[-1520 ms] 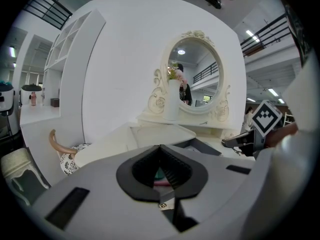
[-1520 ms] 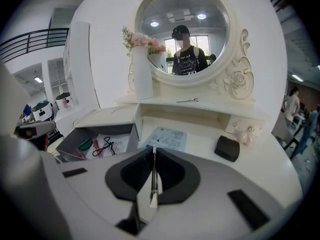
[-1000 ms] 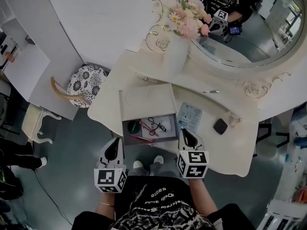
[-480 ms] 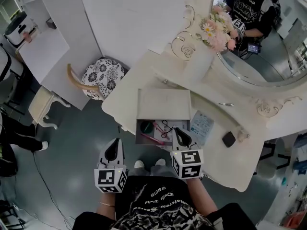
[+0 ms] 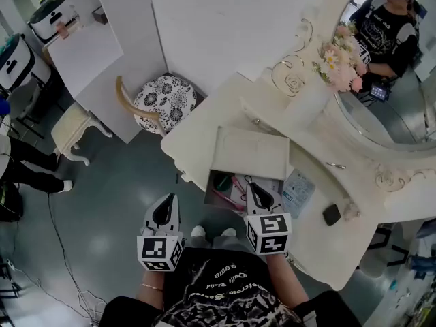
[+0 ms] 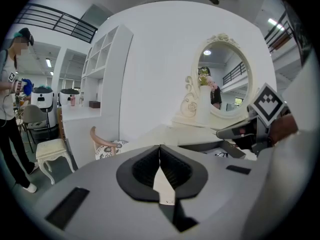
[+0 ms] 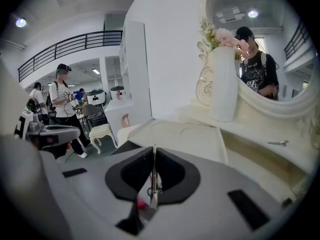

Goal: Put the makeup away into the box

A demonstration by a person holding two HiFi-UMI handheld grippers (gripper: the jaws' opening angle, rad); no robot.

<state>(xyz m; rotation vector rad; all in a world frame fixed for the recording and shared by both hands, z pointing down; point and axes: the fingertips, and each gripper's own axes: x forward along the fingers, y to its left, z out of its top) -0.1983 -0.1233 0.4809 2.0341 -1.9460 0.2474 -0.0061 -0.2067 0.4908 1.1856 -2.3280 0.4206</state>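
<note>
A white box (image 5: 216,191) stands open on the dressing table (image 5: 197,131), its lid (image 5: 251,152) folded back. Inside lie a dark green round pot (image 5: 223,181) and pink sticks (image 5: 238,184); other contents are partly hidden by my right gripper (image 5: 253,188). That gripper hangs over the box's near right part, shut with nothing between its jaws. In the right gripper view its jaws meet (image 7: 153,149) and the lid (image 7: 190,136) lies beyond. My left gripper (image 5: 167,201) is shut and empty, over the floor left of the table. A black compact (image 5: 332,214) and a printed packet (image 5: 298,189) lie on the table right of the box.
An oval mirror (image 5: 395,80) and a white vase of pink flowers (image 5: 338,67) stand at the table's back. A thin metal tool (image 5: 336,165) lies by the mirror base. A floral-cushioned chair (image 5: 167,95) stands left of the table. A person (image 7: 62,104) is farther off.
The head view has swung, shifting the table rightward in the picture. My right gripper has moved from beside the box to over its near right part. Both grippers stay shut.
</note>
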